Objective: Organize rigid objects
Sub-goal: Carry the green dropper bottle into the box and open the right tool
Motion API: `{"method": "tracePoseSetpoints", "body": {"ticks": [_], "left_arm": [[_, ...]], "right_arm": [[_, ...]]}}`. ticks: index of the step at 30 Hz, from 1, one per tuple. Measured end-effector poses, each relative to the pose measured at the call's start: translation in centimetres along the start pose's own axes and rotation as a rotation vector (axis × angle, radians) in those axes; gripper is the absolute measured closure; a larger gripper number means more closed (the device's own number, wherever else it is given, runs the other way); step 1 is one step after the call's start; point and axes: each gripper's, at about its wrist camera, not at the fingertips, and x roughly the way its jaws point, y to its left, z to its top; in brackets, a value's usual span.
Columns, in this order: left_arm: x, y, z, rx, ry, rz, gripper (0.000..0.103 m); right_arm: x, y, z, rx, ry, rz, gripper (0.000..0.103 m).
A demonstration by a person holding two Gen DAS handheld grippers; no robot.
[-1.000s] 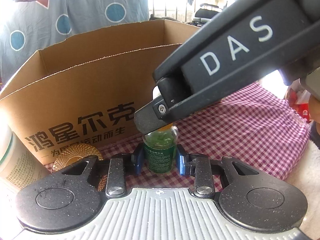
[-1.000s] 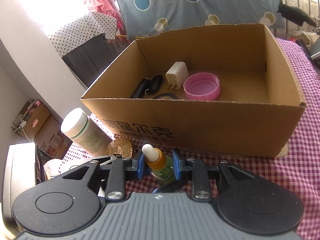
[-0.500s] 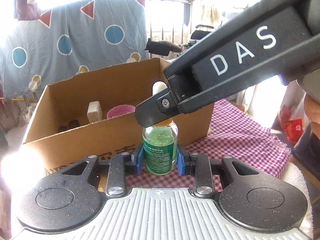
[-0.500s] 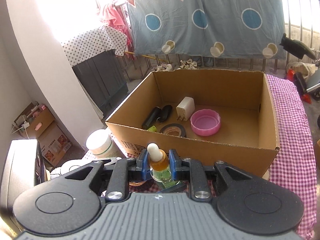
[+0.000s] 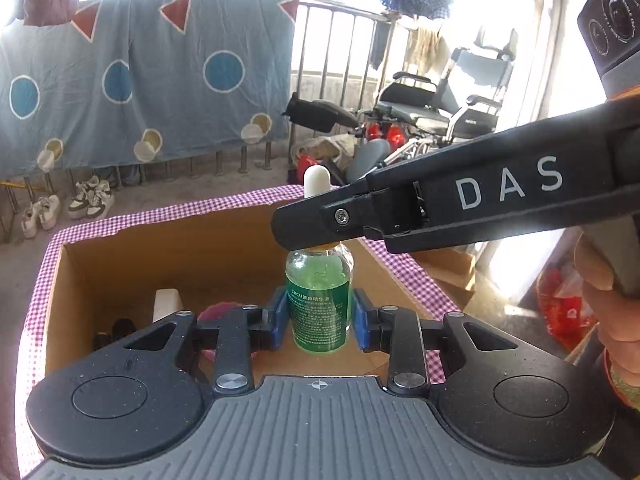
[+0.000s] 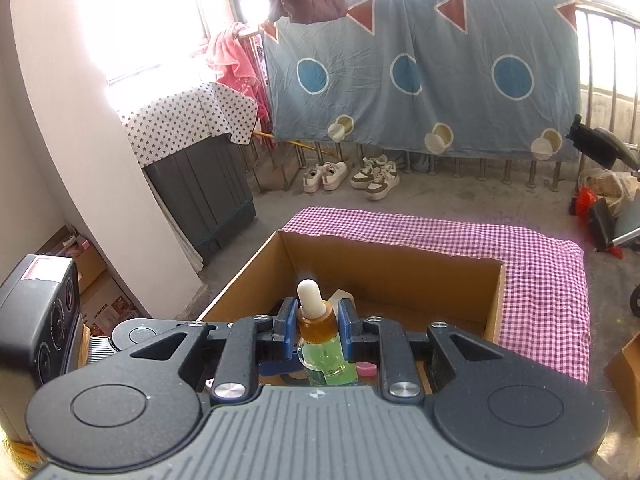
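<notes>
A small green dropper bottle (image 5: 319,304) with an amber collar and white rubber bulb is held upright over the open cardboard box (image 5: 224,240). My left gripper (image 5: 319,316) is shut on its lower body. My right gripper (image 6: 319,326) is shut on its amber collar (image 6: 318,322); its black finger (image 5: 320,224) crosses the bottle neck in the left wrist view. The box (image 6: 384,268) shows below both grippers, with a white charger (image 5: 166,304) and a pink lid (image 5: 216,312) inside.
The box stands on a table with a pink checked cloth (image 6: 544,280). A wheelchair (image 5: 440,100), a railing with a blue sheet (image 6: 420,72) and shoes (image 6: 352,176) lie beyond. A dark cabinet (image 6: 200,184) is at the left.
Both grippers have lifted the dropper bottle from the table in front of the box up to above its opening. Both views now look down into the box.
</notes>
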Motion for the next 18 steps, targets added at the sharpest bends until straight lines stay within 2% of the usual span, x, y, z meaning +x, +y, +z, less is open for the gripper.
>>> {"method": "tracePoseSetpoints", "body": {"ticks": [4,11,15,18], "left_arm": [[3.9,0.9,1.2,-0.046,0.068,-0.019,0.072],[9.1,2.3,2.4,-0.077,0.163,0.019,0.072],[10.2,2.9,2.4,-0.132,0.221,0.009,0.071],[10.1,3.4,2.1,-0.164,0.235,-0.014,0.068]], "right_arm": [[3.3,-3.9,0.7,0.072,0.044,-0.006,0.079],[7.9,-8.6,1.2,0.141,0.090,0.000,0.079],[10.0,-9.3,0.9,0.136,0.119,-0.009,0.079],[11.0,-9.6,0.7,0.118,0.133,-0.027,0.079]]}}
